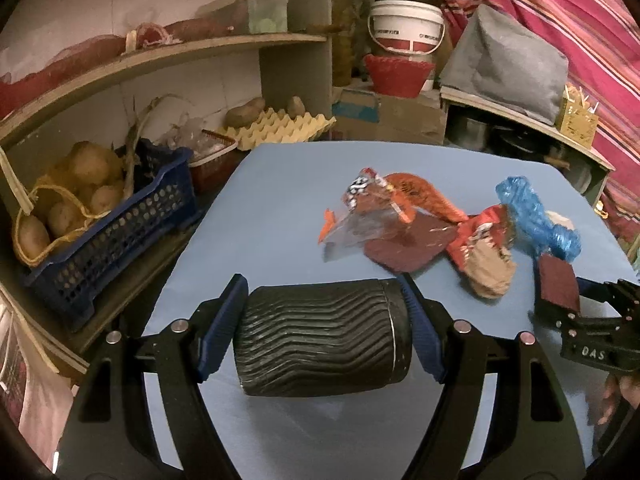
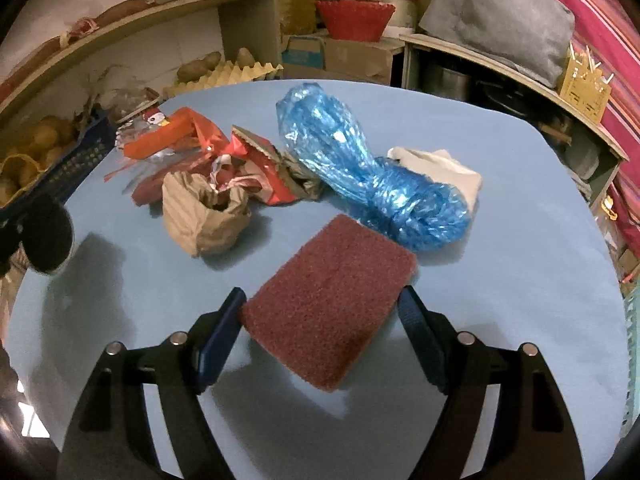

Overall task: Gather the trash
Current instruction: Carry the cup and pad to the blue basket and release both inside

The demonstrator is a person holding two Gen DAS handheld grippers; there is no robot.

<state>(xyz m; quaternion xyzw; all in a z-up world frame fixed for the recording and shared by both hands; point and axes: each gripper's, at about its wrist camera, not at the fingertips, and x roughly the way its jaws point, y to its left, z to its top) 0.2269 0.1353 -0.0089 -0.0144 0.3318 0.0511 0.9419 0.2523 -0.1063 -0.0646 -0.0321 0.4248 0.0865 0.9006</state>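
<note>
My left gripper [image 1: 322,294] is shut on a black ribbed cup [image 1: 320,344], held on its side just above the blue table [image 1: 260,208]. My right gripper [image 2: 320,300] is shut on a maroon scouring pad [image 2: 332,300]; both fingers touch its edges and it casts a shadow on the table. In the left wrist view that pad [image 1: 558,286] shows at the right. Beyond lie a crumpled blue plastic bag [image 2: 360,172], a brown paper bag [image 2: 208,212], red wrappers [image 2: 260,176], an orange wrapper [image 2: 176,136] and a white cloth [image 2: 440,168]. A second maroon pad [image 1: 400,250] lies under the wrappers.
A blue crate of potatoes [image 1: 112,240] stands left of the table, with an egg tray [image 1: 280,128] behind it. A red basket [image 1: 396,72] and a white bucket [image 1: 404,28] stand at the back. A low shelf with a grey cover [image 1: 508,68] is at the right.
</note>
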